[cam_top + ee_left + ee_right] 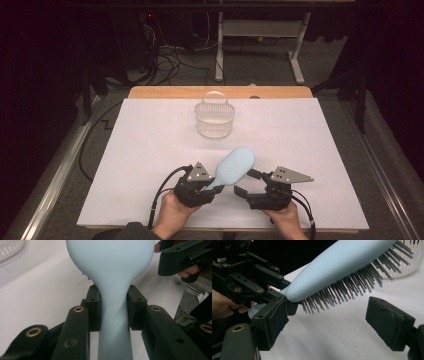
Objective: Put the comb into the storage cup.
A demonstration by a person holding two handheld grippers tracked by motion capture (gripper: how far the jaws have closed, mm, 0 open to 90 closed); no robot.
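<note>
holding a pale blue hairbrush by its neck above the near part of the white bench.

gripping the hairbrush handle in the left gripper, both pads pressing on the narrow neck just below the head. pointing the smooth back up and the dark bristles down, tilting the head up and away toward the white slotted basket sitting well apart at the far middle. hovering the right gripper just beside the brush head, its 2 jaws standing open, one pad close under the bristles near the neck, touching nothing as far as visible.
</note>
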